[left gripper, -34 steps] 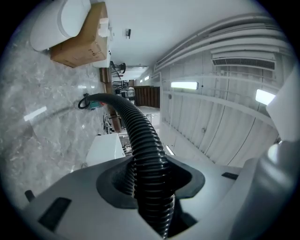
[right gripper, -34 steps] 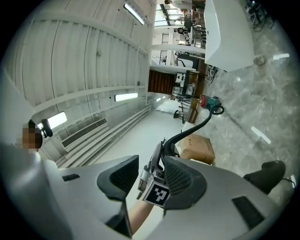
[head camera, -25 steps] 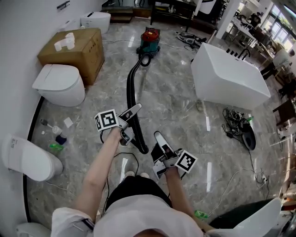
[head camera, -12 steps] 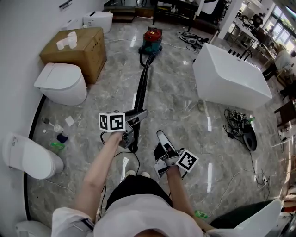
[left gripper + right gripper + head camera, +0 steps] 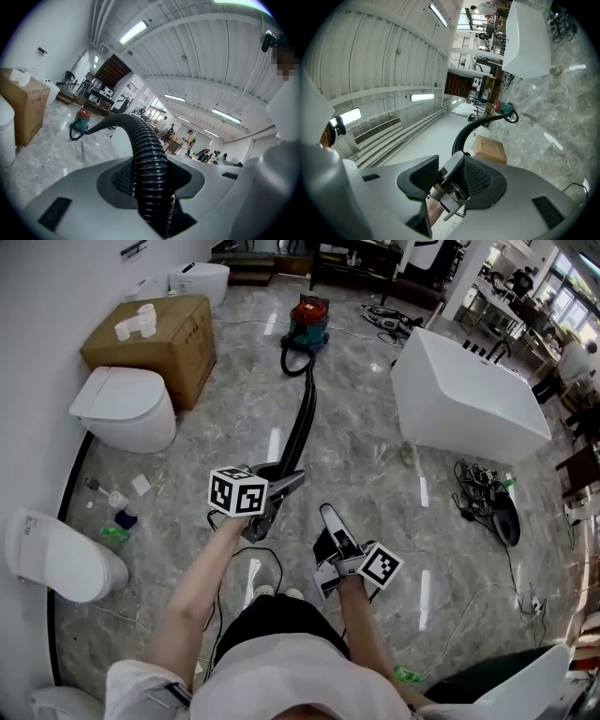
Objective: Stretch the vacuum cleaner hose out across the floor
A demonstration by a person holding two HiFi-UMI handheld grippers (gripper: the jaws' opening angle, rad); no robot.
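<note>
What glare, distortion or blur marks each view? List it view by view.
Head view: wide-angle lens bows the walls; white glare streaks the glossy floor. Left gripper view: dark round vignette, hose sharp up close, mosaic patch top right. Right gripper view: same vignette, scene tilted sideways, floor glare again.

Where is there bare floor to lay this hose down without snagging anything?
Bare floor lies between the hose and the bathtub, and between the hose and the toilet. Crowded: cables beside the bathtub, bottles by the left wall.
</note>
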